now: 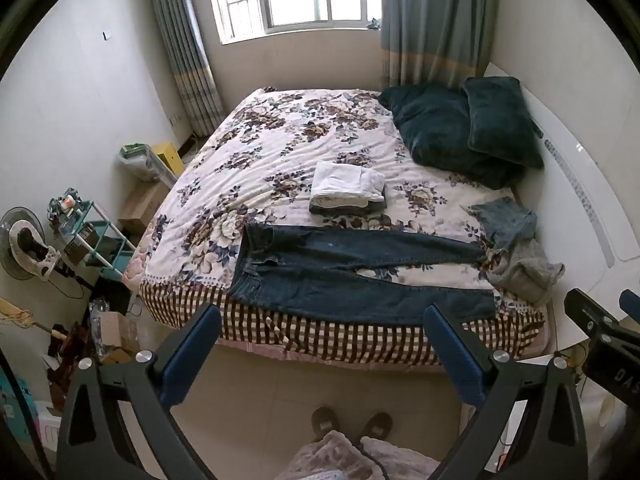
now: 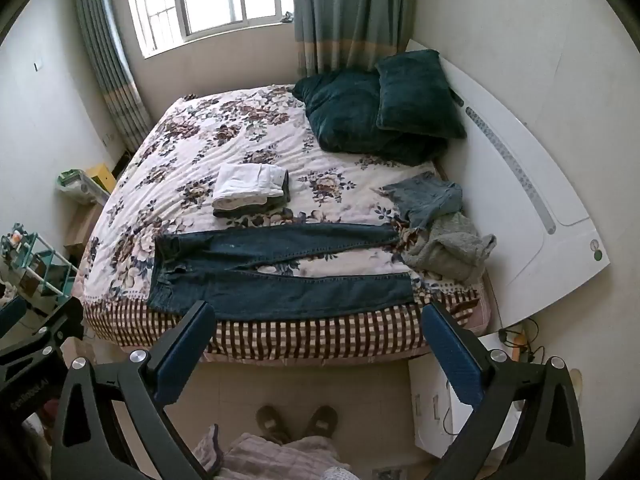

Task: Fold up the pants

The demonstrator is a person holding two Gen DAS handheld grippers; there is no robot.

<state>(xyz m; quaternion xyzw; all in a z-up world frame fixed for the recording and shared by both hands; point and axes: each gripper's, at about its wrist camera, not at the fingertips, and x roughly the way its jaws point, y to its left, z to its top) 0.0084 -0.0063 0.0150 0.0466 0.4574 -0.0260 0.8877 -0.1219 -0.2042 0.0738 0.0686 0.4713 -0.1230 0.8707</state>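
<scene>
Dark blue jeans [image 1: 352, 272] lie flat along the near edge of the floral bed [image 1: 280, 152], waistband at the left, both legs spread apart toward the right. They also show in the right wrist view [image 2: 276, 276]. My left gripper [image 1: 322, 316] is open and empty, held in the air in front of the bed edge, short of the jeans. My right gripper [image 2: 318, 314] is open and empty at about the same height and distance. The right gripper's body shows at the right edge of the left wrist view [image 1: 600, 328].
A folded white and grey stack [image 1: 346, 188] lies mid-bed behind the jeans. Light denim shorts [image 1: 506, 220] and a grey fleece garment [image 1: 524, 268] lie at the right end. Two dark green pillows [image 1: 460, 128] rest by the white headboard [image 1: 580, 184]. A teal rack [image 1: 96, 236] and clutter stand left.
</scene>
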